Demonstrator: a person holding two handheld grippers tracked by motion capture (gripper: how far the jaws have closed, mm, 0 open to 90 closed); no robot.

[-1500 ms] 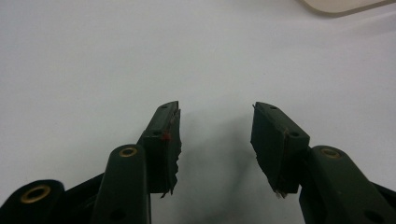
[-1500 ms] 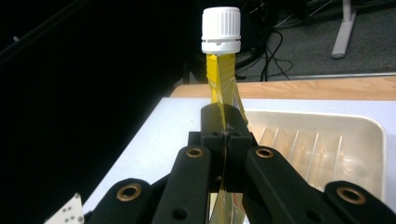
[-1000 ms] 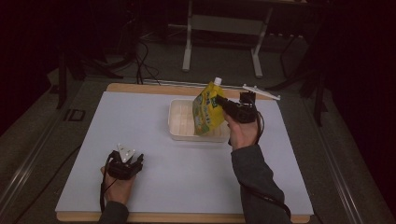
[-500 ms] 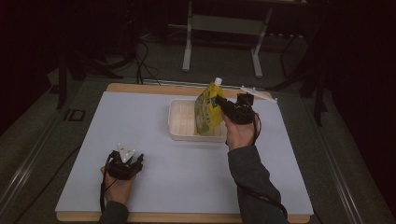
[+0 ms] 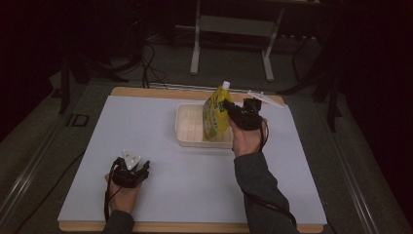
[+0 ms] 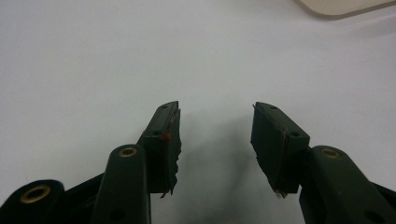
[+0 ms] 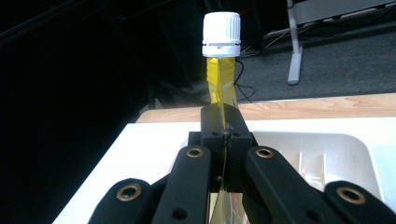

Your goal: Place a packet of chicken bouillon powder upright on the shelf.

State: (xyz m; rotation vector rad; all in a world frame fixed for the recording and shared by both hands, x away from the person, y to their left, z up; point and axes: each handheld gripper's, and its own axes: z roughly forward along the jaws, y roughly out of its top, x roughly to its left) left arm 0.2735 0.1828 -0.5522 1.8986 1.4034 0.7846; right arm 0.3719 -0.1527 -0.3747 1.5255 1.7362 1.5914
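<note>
The right gripper (image 5: 233, 113) squeezes the yellow pouch (image 5: 215, 115) by its edge, holding it up over the white tray (image 5: 187, 139) mid-frame. The left gripper (image 5: 137, 171) rests spread apart, lower left.

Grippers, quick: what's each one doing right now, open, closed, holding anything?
Left gripper: open, holding nothing, low over the white table mat.
Right gripper: shut on the yellow spout pouch, held above the white tray.

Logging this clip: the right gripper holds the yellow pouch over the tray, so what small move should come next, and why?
Probably lower it: the right gripper is shut on the yellow spouted pouch, upright above the white tray, while the left gripper rests open and apart.
</note>
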